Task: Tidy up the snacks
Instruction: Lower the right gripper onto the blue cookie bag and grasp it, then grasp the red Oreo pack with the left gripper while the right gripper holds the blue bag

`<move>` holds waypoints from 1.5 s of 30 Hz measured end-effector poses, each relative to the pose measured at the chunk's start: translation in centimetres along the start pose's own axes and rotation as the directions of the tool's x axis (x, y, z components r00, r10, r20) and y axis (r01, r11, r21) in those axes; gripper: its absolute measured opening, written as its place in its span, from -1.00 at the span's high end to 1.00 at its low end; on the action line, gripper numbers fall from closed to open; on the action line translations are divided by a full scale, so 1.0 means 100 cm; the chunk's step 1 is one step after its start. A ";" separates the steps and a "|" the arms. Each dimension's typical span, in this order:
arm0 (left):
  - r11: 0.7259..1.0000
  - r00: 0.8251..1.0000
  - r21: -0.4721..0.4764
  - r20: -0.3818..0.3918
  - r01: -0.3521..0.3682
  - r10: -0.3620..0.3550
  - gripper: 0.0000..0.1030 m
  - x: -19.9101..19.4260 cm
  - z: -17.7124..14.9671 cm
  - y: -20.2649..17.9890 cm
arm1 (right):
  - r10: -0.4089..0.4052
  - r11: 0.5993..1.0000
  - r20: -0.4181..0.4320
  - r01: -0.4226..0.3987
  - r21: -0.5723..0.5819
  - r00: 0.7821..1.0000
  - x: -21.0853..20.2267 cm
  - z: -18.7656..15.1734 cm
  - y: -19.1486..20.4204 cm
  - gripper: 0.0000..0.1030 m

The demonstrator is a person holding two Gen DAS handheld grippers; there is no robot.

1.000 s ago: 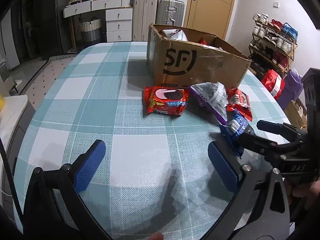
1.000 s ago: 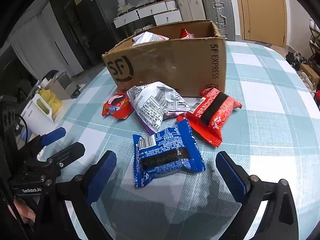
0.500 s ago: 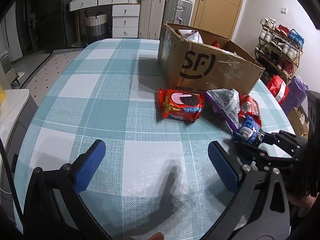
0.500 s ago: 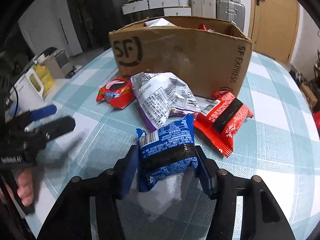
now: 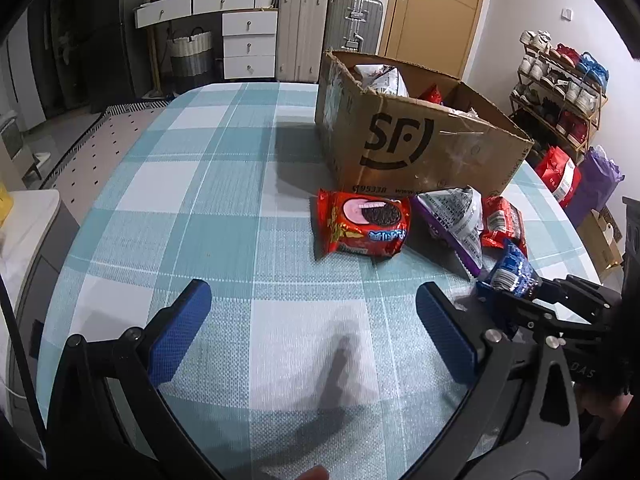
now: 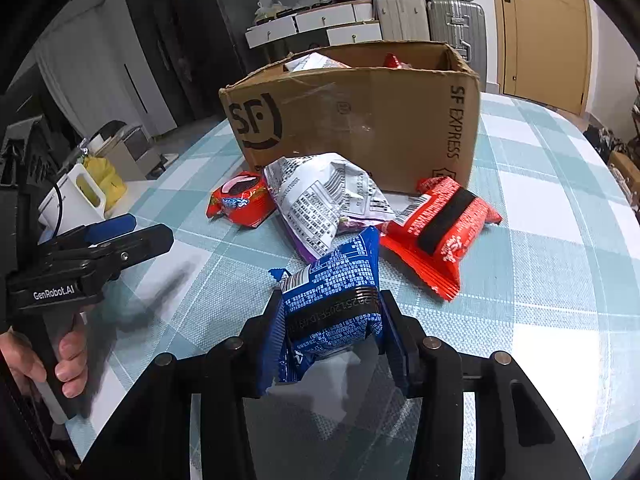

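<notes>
Two grippers are in view. The right gripper (image 6: 331,322), jaws just closing, is clenched on the blue snack packet (image 6: 336,296), pads pressing its sides for transfer, probably to the cardboard box (image 6: 360,120). The left gripper (image 5: 308,332) hangs released over bare cloth. Three packets lie against the box front on the checked tablecloth (image 5: 200,200); suitcases (image 5: 320,28) and a shoe rack (image 5: 560,92) stand behind.

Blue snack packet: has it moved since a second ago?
Yes. The blue snack packet lay flat on the tablecloth; the right gripper, just closing, now pinches it, tilted up off the cloth, nearer the white packet.
</notes>
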State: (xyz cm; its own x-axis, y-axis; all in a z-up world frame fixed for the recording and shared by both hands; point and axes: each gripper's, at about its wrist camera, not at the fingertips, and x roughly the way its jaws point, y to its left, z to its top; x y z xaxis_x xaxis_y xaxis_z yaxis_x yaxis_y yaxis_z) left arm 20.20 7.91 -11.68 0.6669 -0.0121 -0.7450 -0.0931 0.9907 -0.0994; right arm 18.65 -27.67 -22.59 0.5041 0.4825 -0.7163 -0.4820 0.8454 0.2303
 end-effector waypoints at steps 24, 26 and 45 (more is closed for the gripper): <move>0.997 0.998 0.074 -0.061 0.030 -0.025 -0.97 0.046 0.043 -0.024 | 0.062 0.994 0.046 -0.065 0.087 0.997 -0.030 -0.011 -0.019 0.12; 0.996 0.997 0.083 -0.076 0.028 -0.021 -0.97 0.054 0.046 -0.027 | 0.061 0.994 0.052 -0.066 0.088 0.997 -0.032 -0.010 -0.020 0.12; 0.987 0.989 0.140 -0.140 0.074 -0.055 -0.02 0.096 0.052 -0.027 | 0.068 0.991 0.069 -0.076 0.109 0.995 -0.036 -0.004 -0.026 0.12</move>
State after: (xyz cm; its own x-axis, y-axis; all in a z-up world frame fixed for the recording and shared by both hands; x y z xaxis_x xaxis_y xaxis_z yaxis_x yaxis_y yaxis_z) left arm 30.73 5.82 -15.10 0.5612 -0.0850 -0.8233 0.0615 0.9962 -0.0609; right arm 17.84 -31.71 -20.90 0.5179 0.5538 -0.6520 -0.4375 0.8264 0.3544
